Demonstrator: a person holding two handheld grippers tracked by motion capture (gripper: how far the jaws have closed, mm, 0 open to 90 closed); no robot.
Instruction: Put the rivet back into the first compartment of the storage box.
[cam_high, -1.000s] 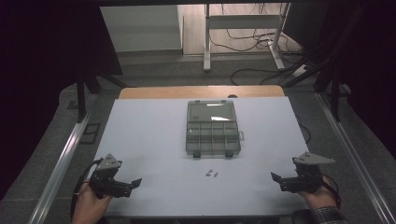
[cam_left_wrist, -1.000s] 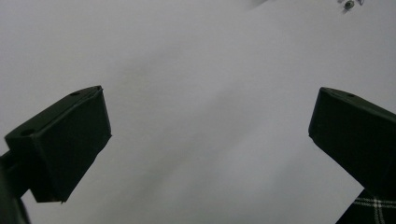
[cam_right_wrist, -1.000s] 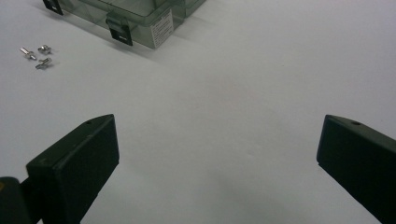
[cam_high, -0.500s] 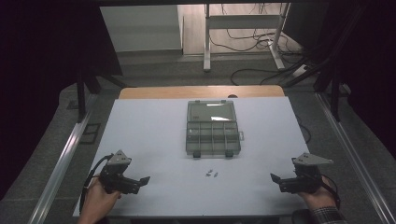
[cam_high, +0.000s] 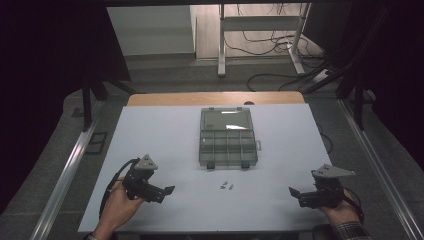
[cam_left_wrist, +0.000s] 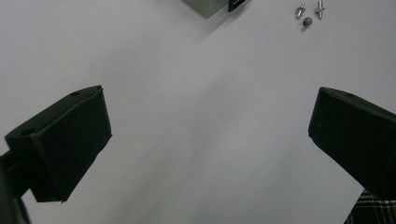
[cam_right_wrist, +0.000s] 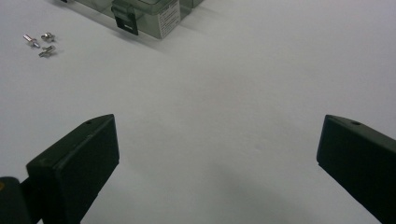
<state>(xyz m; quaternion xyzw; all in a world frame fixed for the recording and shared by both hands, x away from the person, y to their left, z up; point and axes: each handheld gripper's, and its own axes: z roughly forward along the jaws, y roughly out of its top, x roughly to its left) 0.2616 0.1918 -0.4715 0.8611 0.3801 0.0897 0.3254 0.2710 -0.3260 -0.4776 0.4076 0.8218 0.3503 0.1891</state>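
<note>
Centre of the high view, on the white desk (cam_high: 165, 135), sits a clear plastic compartment box (cam_high: 228, 138) with its lid swung back toward the top of the frame. The tray half nearest the lower edge is split into small cells by dividers; whether anything lies in those cells is too small to tell. Two dark latches hang off its front wall.

Just below the box, apart from it, a little cluster of small metal screws (cam_high: 226, 186) lies loose on the desk surface.

Lower left of the high view, the left hand-held gripper (cam_high: 167, 190) is gripped in a hand, jaws pointing toward frame centre. Lower right, the right hand-held gripper (cam_high: 294, 192) points back at it from the other side. Both are well apart from the screws and the box.

Now the left gripper view: jaws spread wide, bare desk between them, nothing held, and the screws (cam_left_wrist: 308, 11) up in the upper right as three separate pieces, with a corner of the box (cam_left_wrist: 208, 5) at the top edge.

The right gripper view has its jaws just as wide and empty, the three screws (cam_right_wrist: 41, 43) in the upper left, and the box wall (cam_right_wrist: 154, 16) showing a latch and a white label the high view can't resolve.
</note>
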